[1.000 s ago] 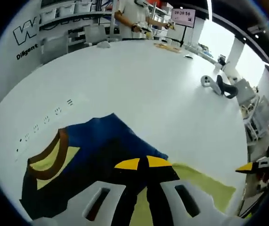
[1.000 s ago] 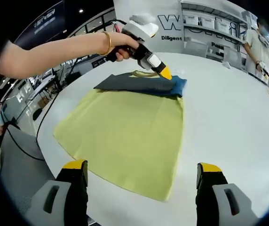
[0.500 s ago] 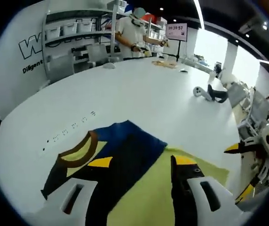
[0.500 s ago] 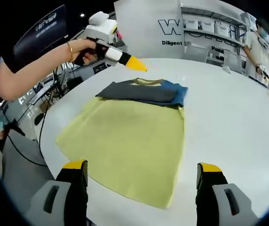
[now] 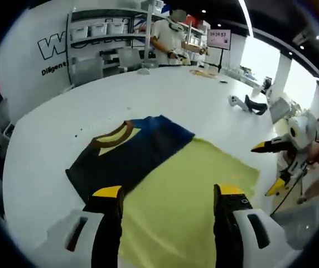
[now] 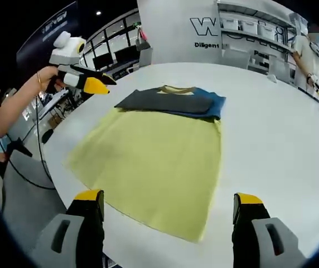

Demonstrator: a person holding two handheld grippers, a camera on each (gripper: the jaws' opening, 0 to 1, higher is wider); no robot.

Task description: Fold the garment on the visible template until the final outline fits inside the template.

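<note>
Both your tongs hang apart and empty over the counter (image 6: 271,111).
Left tongs (image 5: 168,195) and right tongs (image 6: 168,204) frame the yellow template (image 6: 154,162); the folded garment (image 6: 170,101) lies across its far end. Wall lettering (image 6: 207,44) reads "Diligent".

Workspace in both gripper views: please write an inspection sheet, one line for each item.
Surface: white table, large, rounded edge.
Job's things: garment, dark grey and blue with a yellow collar, folded, lying across the far end of the yellow template; its blue side reaches the template's edge.
Clutter: a white and a dark device far off on the table.
Grippers: left gripper open, empty; right gripper open, empty; both off the cloth.
Cables: black cable hanging beside the table.
Surroundings: shelves with bins, a person standing.
</note>
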